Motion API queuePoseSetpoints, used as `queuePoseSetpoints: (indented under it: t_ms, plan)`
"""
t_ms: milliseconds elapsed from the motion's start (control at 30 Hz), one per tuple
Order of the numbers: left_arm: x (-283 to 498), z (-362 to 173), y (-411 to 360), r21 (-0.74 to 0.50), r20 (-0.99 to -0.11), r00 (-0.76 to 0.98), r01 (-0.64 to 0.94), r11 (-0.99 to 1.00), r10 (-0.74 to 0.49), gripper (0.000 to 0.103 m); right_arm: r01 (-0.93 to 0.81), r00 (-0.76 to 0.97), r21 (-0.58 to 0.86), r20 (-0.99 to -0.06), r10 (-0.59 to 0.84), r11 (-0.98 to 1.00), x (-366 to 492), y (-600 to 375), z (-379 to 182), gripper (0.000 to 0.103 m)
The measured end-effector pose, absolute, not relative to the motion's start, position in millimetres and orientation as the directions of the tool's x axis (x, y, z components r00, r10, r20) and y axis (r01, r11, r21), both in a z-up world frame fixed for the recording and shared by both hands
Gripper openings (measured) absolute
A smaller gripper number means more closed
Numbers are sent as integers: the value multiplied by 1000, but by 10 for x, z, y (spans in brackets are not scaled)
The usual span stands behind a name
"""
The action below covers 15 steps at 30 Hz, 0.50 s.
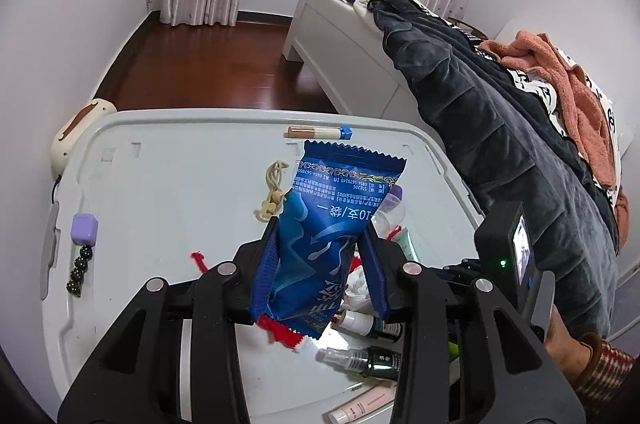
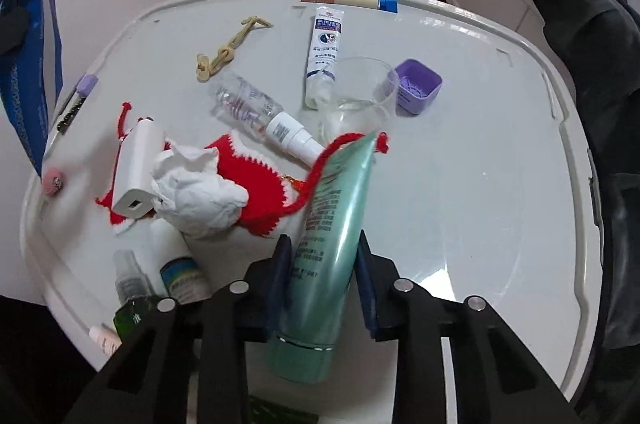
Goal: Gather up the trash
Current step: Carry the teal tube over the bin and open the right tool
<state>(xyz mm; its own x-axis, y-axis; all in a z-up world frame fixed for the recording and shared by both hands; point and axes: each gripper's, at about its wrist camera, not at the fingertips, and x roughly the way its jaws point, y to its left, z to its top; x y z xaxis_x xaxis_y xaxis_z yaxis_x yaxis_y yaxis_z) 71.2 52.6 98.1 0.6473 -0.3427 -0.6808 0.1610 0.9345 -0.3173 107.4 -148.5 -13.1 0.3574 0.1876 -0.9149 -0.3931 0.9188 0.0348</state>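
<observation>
While the left gripper [image 1: 320,256] clamps a blue foil wrapper [image 1: 328,224] above the white desk [image 2: 480,183], the right gripper [image 2: 322,264] pinches a green plastic tube [image 2: 324,256]. The tube lies on the desk beside crumpled white tissue [image 2: 200,191].

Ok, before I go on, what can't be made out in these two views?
- Left view: the blue wrapper in the left gripper hides the items behind it.
- Right view: whether the right gripper pads press the green tube is unclear; its cap end sits behind the gripper frame.
- Right view: small bottles lower left blurred, partly blocked.
- No trash bin in either view.
</observation>
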Motion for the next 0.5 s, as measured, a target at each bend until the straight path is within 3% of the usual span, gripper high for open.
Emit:
queuePoseSetpoints:
  t_ms: [500]
  plan:
    - [608,1027,527,-309,-677,649,175,935,-345,37,-394,473,70,-840,267,917,770,-1698,477,25]
